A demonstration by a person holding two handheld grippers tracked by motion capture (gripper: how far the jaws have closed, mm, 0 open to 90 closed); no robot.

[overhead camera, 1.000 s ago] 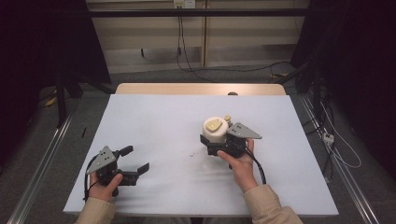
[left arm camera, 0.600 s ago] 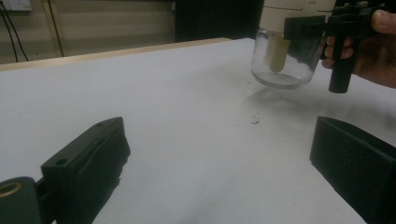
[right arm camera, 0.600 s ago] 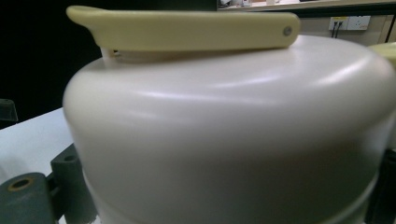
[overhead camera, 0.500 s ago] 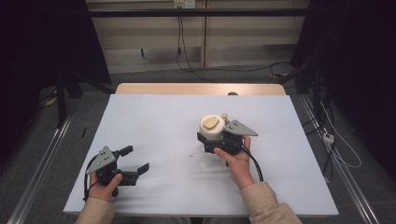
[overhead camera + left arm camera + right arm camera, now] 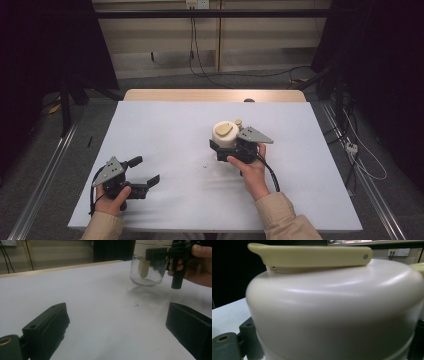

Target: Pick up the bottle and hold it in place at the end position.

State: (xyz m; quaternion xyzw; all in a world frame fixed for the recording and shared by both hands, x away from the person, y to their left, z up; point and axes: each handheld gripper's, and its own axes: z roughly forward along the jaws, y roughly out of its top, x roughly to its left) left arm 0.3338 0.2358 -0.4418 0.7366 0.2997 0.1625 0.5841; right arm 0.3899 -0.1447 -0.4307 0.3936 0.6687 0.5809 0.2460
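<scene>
White table (image 5: 165,135), dark room behind. Right gripper (image 5: 227,149) is clamped on the jar (image 5: 226,136), held off the surface right of table centre. Left gripper (image 5: 145,172), jaws wide apart and holding nothing, rests well left of the jar.

Your scene holds one clear glass jar with a cream domed lid (image 5: 226,135), one yellow flip handle (image 5: 312,255) on that lid, and one pale stick (image 5: 144,268) inside the jar. You hold two black two-jaw grippers: the right gripper (image 5: 231,149), jaws around the jar, and the left gripper (image 5: 145,172), with one white table (image 5: 165,125) beneath.
</scene>
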